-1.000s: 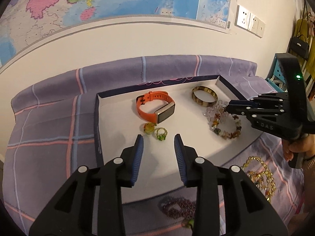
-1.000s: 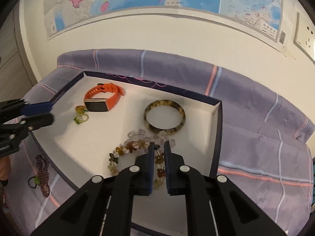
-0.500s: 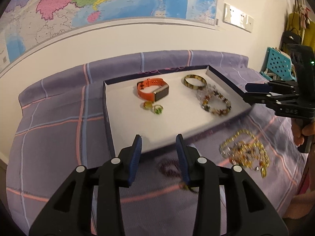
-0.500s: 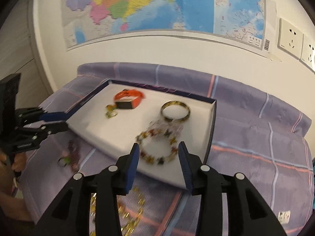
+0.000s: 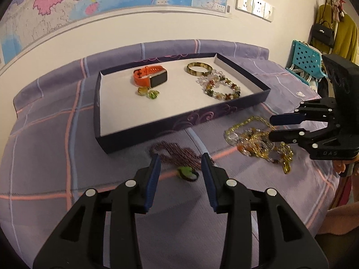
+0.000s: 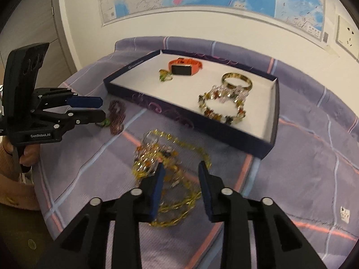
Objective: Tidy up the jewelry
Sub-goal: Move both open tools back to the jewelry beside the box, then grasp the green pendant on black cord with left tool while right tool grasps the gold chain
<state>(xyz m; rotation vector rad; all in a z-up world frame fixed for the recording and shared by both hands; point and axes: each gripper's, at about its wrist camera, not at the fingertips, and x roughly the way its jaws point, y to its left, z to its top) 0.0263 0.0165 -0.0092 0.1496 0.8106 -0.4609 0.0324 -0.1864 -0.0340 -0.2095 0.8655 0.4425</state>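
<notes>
Left gripper (image 5: 180, 164): jaws held apart, nothing gripped, above a dark purple beaded chain with green pendant (image 5: 179, 154) on the cloth.
Right gripper (image 6: 181, 173): jaws just closing, partly apart, gripping nothing, over a tangled gold chain necklace (image 6: 166, 157).
Navy shallow box (image 5: 179, 121): far side; orange watch (image 5: 150, 77), bangle (image 5: 198, 68), amber bead bracelet (image 5: 221, 88) inside.
Purple plaid cloth (image 5: 44, 157): beneath everything.

Lighting: warm, even indoor light, moderately bright; soft shadows beneath the near tongs. Fisheye distortion: wall map (image 5: 112, 2) bows, dark vignette at corners. Left view sharp; right view motion-blurred, gold necklace (image 6: 166, 157) smeared. No strong glare.
</notes>
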